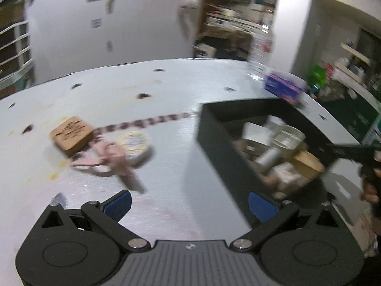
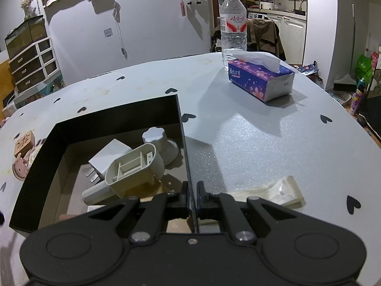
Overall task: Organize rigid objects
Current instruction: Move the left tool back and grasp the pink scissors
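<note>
Nearest your lens, your left claw [image 1: 189,205] is hanging over the table [image 1: 166,100] with its blue pads spread wide and nothing between them; you are carrying it empty, which reads as a reach toward the loose pieces and not a delivery. Take the black box [image 1: 214,147] as your landmark. Well to the left of it, three things are lying bunched together on the bare table: a brown wooden block [image 1: 71,134], a round white tin [image 1: 135,143] just beside it, and a pink strappy item [image 1: 107,159] draped across the two. That view is smeared by motion, so I cannot tell exactly what the pink item is. These look like the rigid objects not yet sorted.

At the box's right wall your right claw [image 2: 191,196] is pinching the thin black edge, closed on it from both sides. I judge you are holding it there to steady the box while the other hand fetches. Inside the box a white plug adapter [image 2: 107,157], a beige plastic housing [image 2: 133,169] leaning on it, and a white knobbed piece [image 2: 157,140] behind are already lying.

Right of the box, a pale ridged plastic piece [image 2: 273,190] is lying just beside your claw. Farther back and to the right, a purple tissue pack [image 2: 259,81] is sitting with a water bottle [image 2: 233,21] behind it.
</note>
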Tool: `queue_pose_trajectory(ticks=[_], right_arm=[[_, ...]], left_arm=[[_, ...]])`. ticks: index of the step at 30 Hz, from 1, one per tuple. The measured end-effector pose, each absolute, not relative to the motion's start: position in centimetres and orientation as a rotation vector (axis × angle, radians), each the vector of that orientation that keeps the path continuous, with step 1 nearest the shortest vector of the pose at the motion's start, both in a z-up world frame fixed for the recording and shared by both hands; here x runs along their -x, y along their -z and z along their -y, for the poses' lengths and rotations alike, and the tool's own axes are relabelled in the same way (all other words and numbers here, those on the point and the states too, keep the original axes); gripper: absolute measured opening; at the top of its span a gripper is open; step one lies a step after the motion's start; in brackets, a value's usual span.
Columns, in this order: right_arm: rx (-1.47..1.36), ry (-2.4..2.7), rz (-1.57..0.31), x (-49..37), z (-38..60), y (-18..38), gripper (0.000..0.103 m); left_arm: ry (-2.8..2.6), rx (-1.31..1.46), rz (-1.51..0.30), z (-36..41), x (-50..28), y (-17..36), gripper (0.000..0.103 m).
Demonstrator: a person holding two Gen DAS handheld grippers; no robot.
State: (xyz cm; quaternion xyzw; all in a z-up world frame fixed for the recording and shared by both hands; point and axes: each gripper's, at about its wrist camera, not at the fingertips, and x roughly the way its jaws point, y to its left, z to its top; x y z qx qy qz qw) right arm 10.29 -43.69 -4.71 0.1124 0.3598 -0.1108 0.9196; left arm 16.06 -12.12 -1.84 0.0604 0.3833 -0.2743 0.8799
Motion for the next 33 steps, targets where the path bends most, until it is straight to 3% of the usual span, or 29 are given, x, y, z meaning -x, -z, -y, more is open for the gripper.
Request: queue_pose_trajectory(ticks=[9,14,16,21,23,27,33], right_arm=[[-0.226,0.233,-0.745,-10.4,43.6,4.7,0.006],[-0.227,0.234,-0.746,-10.4,43.6,4.7,0.006],[-0.227,0.234,-0.746,-10.4,43.6,4.7,0.006],[-0.23,0.233,-0.747,-10.4,43.8,4.8,0.006],[-0.229,0.233,-0.747,-10.4,43.8,4.7,0.006],[-0.233,0.231,-0.746,-10.4,43.8,4.8,0.006],[-0.23,0.232,-0.747,-10.5,43.8,4.8,0.006]], left_arm=[[0.418,-0.111,-0.619,9.0,-19.0,3.3,0.101],[0.442,-0.145,-0.576,9.5,-21.1,4.7,0.091],[0.46,-0.139,-0.608,9.7,-22.0,5.4,0.082],[0.463,-0.176,-0.611,10.7,-23.0,6.5,0.081],[0.458,-0.191,-0.601,10.9,-23.4,6.7,0.076],[0.428,-0.233,-0.605,11.0,-24.0,7.2,0.05],[0.403,-0.26,-0.59,10.4,-23.1,7.0,0.039]])
